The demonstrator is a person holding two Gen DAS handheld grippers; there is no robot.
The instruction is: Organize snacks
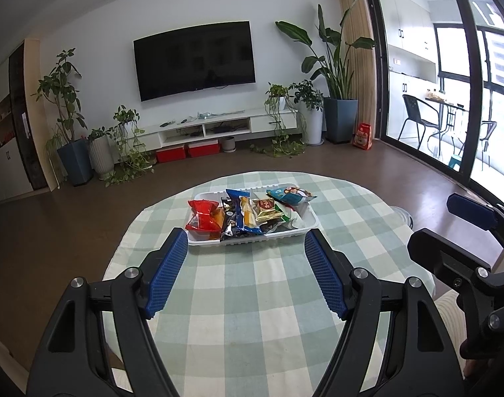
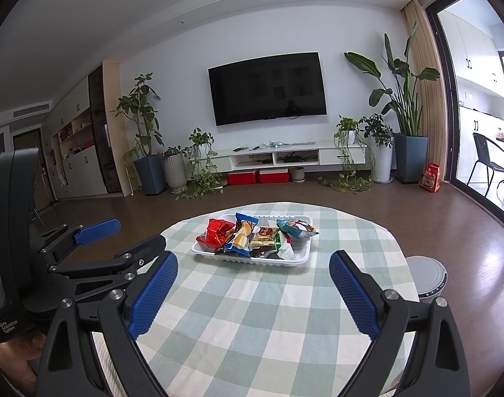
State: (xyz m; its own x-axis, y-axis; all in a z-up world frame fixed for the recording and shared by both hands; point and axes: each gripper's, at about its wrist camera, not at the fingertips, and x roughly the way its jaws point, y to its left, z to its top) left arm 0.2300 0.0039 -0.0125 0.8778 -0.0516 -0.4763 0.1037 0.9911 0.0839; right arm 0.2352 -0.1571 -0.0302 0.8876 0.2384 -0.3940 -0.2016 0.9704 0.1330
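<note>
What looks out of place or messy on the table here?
The snack packets lie heaped and overlapping at angles in the white tray, and the teal packet overhangs its right rim. Nothing is spilled on the checked tablecloth.

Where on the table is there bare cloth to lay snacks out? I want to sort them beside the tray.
Bare checked tablecloth runs from the white tray back to the open left gripper and right gripper, with strips on either side. The tray is crowded: the red packet, blue packet and others overlap.
</note>
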